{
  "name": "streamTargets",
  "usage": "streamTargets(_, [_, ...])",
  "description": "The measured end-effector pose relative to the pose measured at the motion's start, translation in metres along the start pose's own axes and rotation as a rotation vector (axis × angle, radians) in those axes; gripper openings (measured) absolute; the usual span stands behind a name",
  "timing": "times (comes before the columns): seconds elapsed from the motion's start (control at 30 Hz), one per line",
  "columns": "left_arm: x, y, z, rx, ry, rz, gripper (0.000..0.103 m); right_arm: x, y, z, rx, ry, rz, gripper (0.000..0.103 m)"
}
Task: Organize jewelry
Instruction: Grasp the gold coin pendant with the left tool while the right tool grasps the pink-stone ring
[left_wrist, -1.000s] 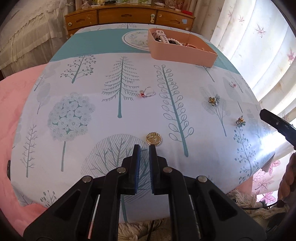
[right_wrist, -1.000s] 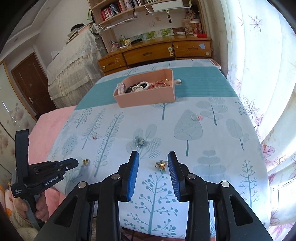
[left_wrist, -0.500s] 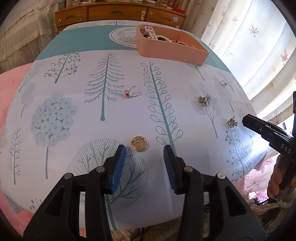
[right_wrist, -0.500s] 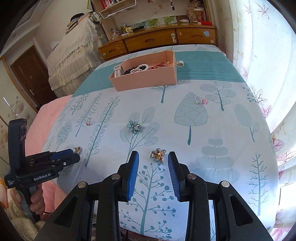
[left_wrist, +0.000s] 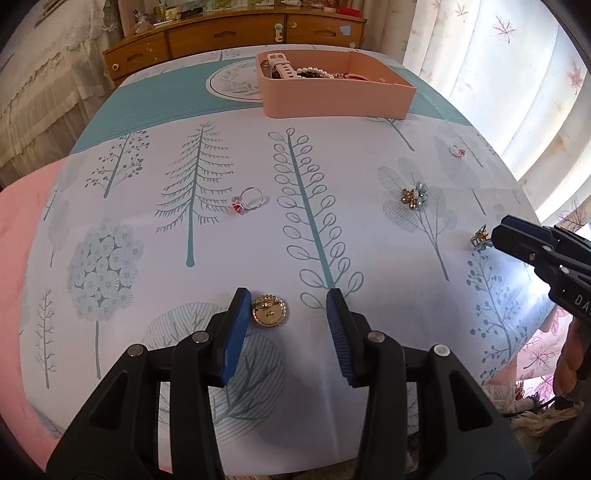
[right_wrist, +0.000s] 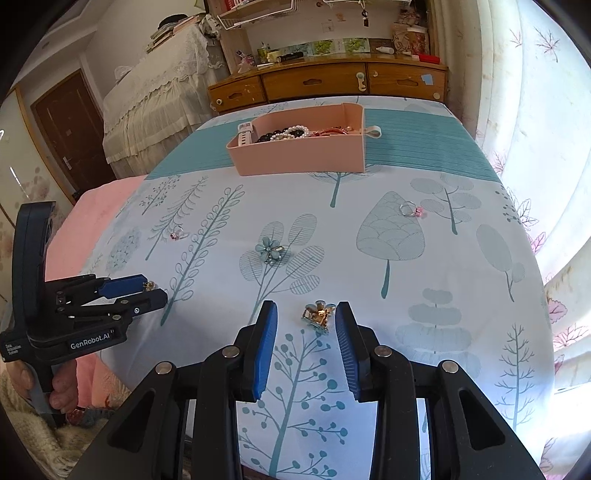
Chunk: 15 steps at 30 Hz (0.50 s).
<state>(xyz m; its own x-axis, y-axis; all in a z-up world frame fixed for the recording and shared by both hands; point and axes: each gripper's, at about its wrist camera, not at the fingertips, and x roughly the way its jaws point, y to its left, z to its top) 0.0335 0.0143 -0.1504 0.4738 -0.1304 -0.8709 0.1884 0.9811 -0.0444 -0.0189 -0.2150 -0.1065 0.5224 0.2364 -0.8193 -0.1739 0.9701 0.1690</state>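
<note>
Brooch (left_wrist: 269, 315), round and gold, lies flat on the bed (left_wrist: 147, 258), pin bar running crosswise, just beside the left tool's (left_wrist: 288, 306) left pad; both tools gape, holding nothing. Right tool (right_wrist: 306, 316) straddles a gold clip (right_wrist: 317, 316).

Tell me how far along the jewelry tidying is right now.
Early on. The pink tray already holds a watch, pearls and beads. In hand: nothing yet; the left tongs have just been opening around the round gold brooch, and the right tongs bracket a gold clip, neither gripped. Left on the bedspread: the red-stone ring, blue flower piece and pink-stone ring.
</note>
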Motion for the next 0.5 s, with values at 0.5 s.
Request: streamTargets(0.5, [0.002,0.011,0.006,-0.066,-0.034,-0.055,0.014,0.017,-0.05,0.051,-0.004,-0.119,-0.184,0.033])
